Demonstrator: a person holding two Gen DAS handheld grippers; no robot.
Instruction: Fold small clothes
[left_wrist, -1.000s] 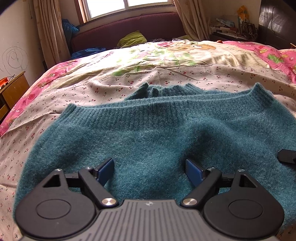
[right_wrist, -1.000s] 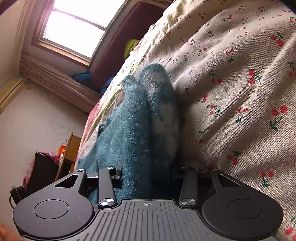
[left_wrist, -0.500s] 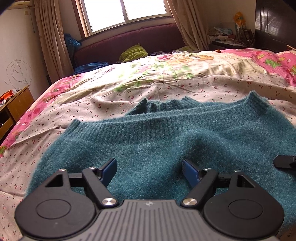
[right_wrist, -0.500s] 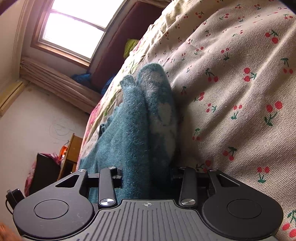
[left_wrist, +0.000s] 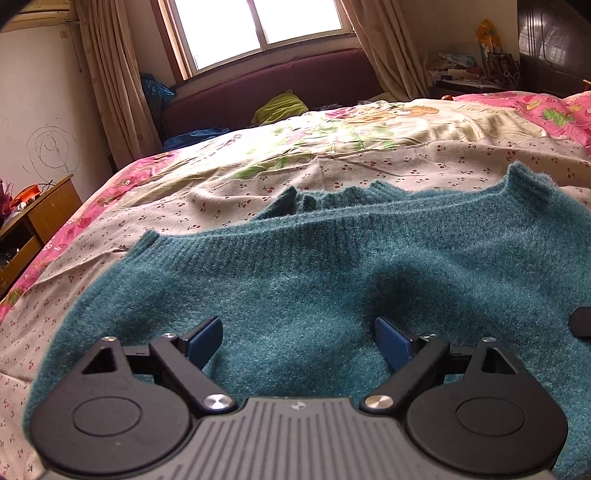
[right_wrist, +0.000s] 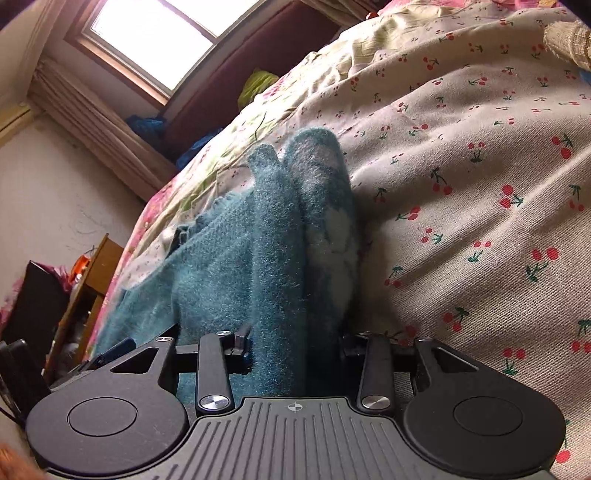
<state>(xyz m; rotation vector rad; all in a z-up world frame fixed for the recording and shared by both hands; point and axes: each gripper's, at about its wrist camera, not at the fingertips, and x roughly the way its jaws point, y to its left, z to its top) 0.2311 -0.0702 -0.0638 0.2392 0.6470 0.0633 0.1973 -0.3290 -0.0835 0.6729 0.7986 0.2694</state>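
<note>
A fuzzy teal sweater (left_wrist: 332, 266) lies spread on the cherry-print bedsheet (left_wrist: 229, 192), its ribbed hem towards the window. My left gripper (left_wrist: 298, 325) hovers low over the near part of it. Its jaws are opening, and the blue pads (left_wrist: 205, 338) stand wide apart with a soft bulge of knit between them, not pressed. In the right wrist view, my right gripper (right_wrist: 295, 343) is shut on a bunched fold of the sweater (right_wrist: 273, 229). The fold rises off the sheet (right_wrist: 461, 184), and the fabric hides the fingertips.
A wooden bedside cabinet (left_wrist: 33, 218) stands left of the bed. Behind the bed runs a maroon bench (left_wrist: 295, 85) under the window, with a green cloth (left_wrist: 280, 107) on it. A pink quilt (left_wrist: 535, 110) covers the far right, and a cluttered shelf (left_wrist: 469, 70) stands beyond it.
The left gripper's view has tipped upward to show more of the window, and its pads stand slightly wider. The right gripper has lifted a little and rolled, still gripping the sweater fold.
</note>
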